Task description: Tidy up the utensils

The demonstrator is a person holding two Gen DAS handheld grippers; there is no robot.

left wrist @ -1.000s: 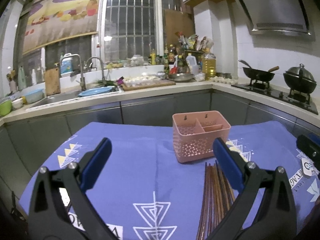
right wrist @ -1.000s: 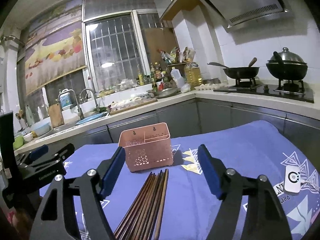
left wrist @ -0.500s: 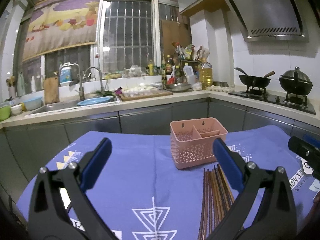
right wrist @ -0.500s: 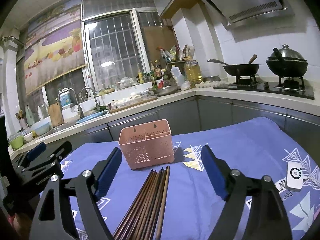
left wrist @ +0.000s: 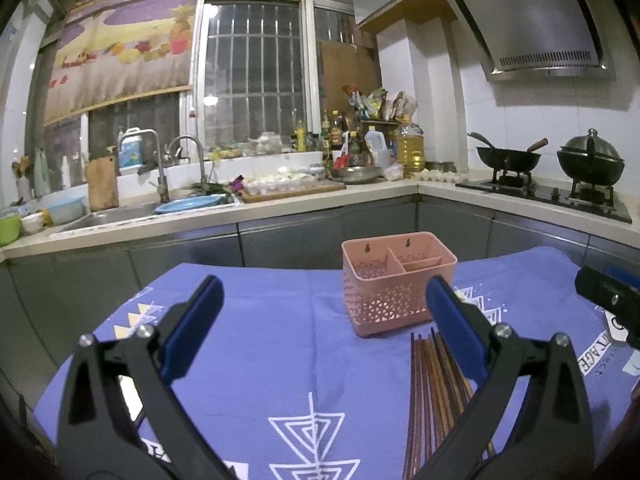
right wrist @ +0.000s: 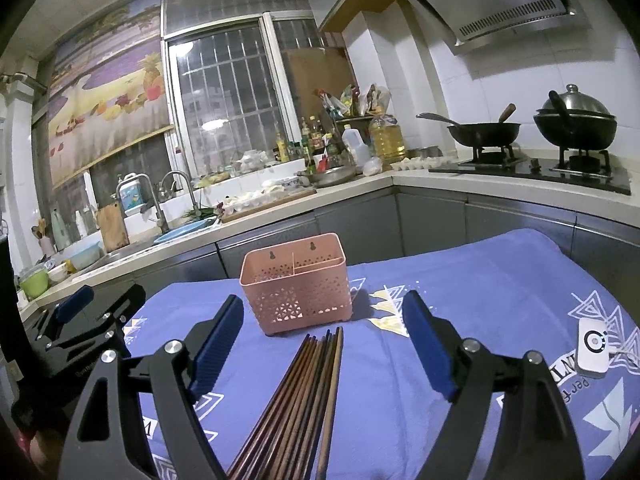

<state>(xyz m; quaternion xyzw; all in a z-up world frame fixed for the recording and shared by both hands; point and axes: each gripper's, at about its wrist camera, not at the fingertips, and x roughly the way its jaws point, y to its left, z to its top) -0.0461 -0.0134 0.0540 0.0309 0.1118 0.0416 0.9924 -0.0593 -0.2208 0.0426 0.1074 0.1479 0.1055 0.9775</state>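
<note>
Overhead, range hood; below, purple cloth

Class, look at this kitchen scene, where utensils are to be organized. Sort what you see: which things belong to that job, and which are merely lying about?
Belongs to the job:
- chopsticks, lying in a bundle on the cloth
- pink holder, compartments empty
- right gripper, open
- left gripper, open

Just lying about:
- white device on the cloth
- wok on the stove
- lidded pot
- oil bottle
</note>
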